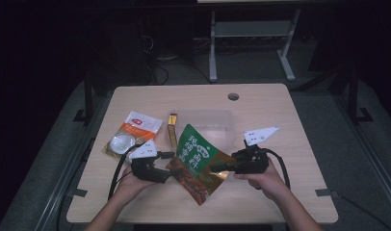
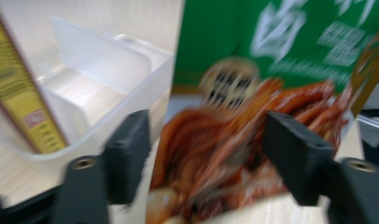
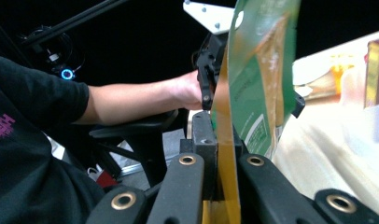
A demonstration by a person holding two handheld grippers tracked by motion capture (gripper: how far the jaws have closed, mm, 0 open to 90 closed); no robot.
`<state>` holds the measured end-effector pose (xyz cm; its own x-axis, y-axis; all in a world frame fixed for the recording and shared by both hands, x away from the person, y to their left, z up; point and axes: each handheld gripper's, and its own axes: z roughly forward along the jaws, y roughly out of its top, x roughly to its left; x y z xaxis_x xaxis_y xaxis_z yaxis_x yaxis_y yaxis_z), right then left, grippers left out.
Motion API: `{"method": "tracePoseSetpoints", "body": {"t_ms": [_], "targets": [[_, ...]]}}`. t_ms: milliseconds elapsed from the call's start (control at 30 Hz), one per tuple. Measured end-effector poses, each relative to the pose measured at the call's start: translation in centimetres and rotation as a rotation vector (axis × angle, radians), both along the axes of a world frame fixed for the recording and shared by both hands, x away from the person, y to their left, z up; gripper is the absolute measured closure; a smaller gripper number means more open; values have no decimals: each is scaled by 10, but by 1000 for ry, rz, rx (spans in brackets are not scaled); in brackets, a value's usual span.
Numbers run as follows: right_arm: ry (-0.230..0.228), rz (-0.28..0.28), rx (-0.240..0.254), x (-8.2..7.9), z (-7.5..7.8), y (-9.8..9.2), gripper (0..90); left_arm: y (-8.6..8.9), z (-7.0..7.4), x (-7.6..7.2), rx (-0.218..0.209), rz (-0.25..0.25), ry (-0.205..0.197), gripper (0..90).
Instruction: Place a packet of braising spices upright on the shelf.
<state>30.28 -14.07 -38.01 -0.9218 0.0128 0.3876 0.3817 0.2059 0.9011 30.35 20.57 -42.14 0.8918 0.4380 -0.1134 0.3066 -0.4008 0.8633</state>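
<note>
A green and orange snack bag (image 1: 198, 163) hangs tilted above the table's front middle, between my two grippers. My right gripper (image 1: 215, 168) is shut on the bag's right edge; in the right gripper view its jaws pinch the thin edge of the bag (image 3: 253, 84) at my gripper (image 3: 222, 140). My left gripper (image 1: 170, 164) stands open at the bag's left side. In the left gripper view the bag (image 2: 253, 121) lies blurred between the wide-apart jaws of my gripper (image 2: 208, 140), and the pads do not press on it.
A clear plastic container (image 1: 228, 130) sits behind the bag, with a yellow box (image 1: 172, 130) at its left. An orange and white packet (image 1: 133, 132) lies at the left. The wooden table (image 1: 280, 192) has a round hole (image 1: 233, 96) at the back.
</note>
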Motion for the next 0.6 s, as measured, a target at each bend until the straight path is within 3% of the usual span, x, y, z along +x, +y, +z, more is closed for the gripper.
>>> {"method": "tracePoseSetpoints", "body": {"t_ms": [200,333,600], "targets": [[-33,-38,17,1,13,-12,900,3,4,-3,14,14,-17,239],[-51,-77,10,0,21,-19,900,2,4,-6,65,5,-8,172],[-46,-176,1,5,32,-36,900,11,1,-20,110,6,-8,143]]}}
